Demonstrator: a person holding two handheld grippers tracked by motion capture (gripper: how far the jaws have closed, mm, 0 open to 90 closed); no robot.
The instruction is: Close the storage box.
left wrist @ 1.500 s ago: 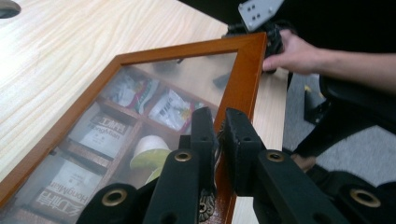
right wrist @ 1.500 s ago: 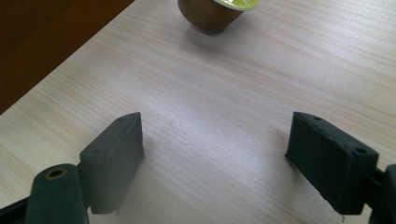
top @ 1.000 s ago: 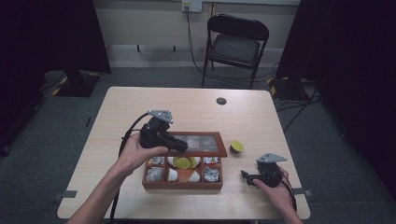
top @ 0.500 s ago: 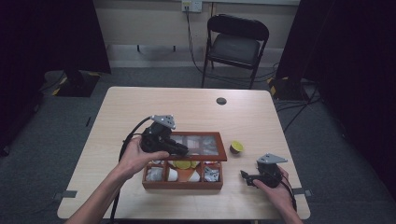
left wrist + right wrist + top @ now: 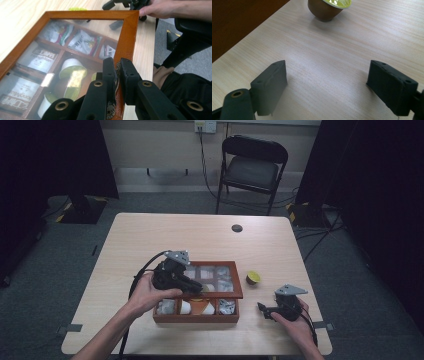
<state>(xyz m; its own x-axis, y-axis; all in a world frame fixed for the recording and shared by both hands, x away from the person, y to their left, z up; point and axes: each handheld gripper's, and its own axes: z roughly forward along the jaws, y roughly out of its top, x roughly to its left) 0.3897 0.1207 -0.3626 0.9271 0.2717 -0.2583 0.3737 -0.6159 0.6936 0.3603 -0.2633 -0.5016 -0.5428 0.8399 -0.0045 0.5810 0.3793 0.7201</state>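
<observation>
Two grippers are at work on the table (image 5: 150,235). Nearest, the right gripper (image 5: 265,310) rests at the front right edge, jaws spread wide and empty, unmoved since the earlier frames. A brown capsule with a yellow-green foil top (image 5: 328,7) stands just beyond it, beside the wooden box (image 5: 195,316). The left gripper (image 5: 118,72) pinches the front rail of the box's glass lid (image 5: 75,45), which now sits lower than a second ago, tilted partly over the sachets and capsules inside.
</observation>
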